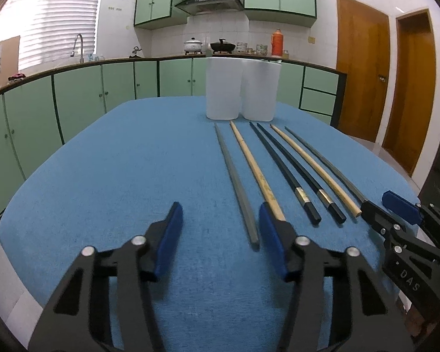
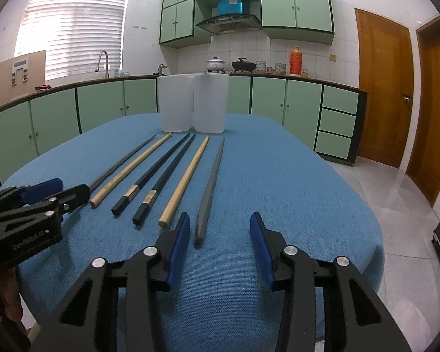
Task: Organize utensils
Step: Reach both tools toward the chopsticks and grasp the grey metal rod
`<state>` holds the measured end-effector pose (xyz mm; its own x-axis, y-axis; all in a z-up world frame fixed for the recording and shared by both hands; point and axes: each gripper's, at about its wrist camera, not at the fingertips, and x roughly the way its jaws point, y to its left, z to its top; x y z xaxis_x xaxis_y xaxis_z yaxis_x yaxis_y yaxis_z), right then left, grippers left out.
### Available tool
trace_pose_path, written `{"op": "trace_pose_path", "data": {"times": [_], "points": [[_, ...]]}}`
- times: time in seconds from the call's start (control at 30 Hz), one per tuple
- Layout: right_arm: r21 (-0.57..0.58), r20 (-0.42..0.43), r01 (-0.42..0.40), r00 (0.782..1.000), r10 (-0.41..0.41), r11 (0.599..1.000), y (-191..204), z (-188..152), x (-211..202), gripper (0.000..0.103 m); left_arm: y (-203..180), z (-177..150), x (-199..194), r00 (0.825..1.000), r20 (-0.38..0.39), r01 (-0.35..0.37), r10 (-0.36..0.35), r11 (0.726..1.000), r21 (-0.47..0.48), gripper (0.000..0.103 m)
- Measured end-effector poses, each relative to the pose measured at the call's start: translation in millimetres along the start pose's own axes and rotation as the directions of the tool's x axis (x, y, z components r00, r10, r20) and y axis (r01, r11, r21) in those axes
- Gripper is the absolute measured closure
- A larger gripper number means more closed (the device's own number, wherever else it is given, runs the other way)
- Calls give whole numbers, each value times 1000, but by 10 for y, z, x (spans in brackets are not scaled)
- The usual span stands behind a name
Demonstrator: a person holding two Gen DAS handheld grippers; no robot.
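Left fingers: the left gripper (image 1: 220, 223) has its blue fingers (image 1: 167, 237) spread apart at the bottom middle of its own view. The near end of one grey chopstick (image 1: 239, 187) lies on the cloth in the gap. No pad touches it.
Right fingers: the right gripper (image 2: 218, 228) also has its blue fingers (image 2: 177, 243) spread apart, low in the middle of its view. The near end of the other grey chopstick (image 2: 209, 189) lies between them, untouched.
Other gripper seen: in the left view the right gripper shows at the lower right edge; in the right view the left gripper (image 2: 70, 192) shows at the middle left edge.
Chopsticks: six lie side by side in a fan on the desk (image 2: 278, 190), in the middle of both views. From the outside in: grey, light wooden chopsticks (image 1: 256, 170), then two black chopsticks (image 1: 281, 170) with gold bands in the middle.
Which way they lie: thin tips point up the frame to the cups, thick ends point down to the fingers.
Cups: two white cups (image 1: 224, 88) stand upright, touching each other, at the top middle of the desk, just past the tips.
Desk: it wears a blue cloth.
Behind: green cupboards (image 2: 102, 105) and a brown door (image 2: 381, 88) at the right.
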<state>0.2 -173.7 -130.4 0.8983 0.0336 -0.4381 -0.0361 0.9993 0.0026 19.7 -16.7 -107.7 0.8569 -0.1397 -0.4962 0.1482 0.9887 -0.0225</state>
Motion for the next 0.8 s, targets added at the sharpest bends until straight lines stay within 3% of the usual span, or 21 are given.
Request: {"op": "trace_pose_path", "data": {"times": [0.17, 0.3, 0.43, 0.63, 0.8], "points": [[-3, -1, -7, 1000, 7, 1000, -16, -13, -3, 66, -73, 17, 35, 1000, -7, 24, -24, 1000, 9, 79], [-17, -2, -17, 1000, 17, 1000, -1, -8, 11, 78, -129, 20, 49, 999, -14, 44, -44, 999, 9, 95], [-17, -6, -30, 1000, 30, 999, -1, 6, 32, 96, -139, 24, 58, 999, -16, 43, -43, 999, 3, 96], [-12, -7, -34, 999, 34, 999, -18, 30, 24, 96, -159, 48, 49, 999, -20, 42, -43, 999, -6, 96], [-9, 23, -25, 999, 26, 1000, -50, 118, -50, 96, -155, 157, -65, 999, 26, 28, -28, 1000, 9, 97]]}}
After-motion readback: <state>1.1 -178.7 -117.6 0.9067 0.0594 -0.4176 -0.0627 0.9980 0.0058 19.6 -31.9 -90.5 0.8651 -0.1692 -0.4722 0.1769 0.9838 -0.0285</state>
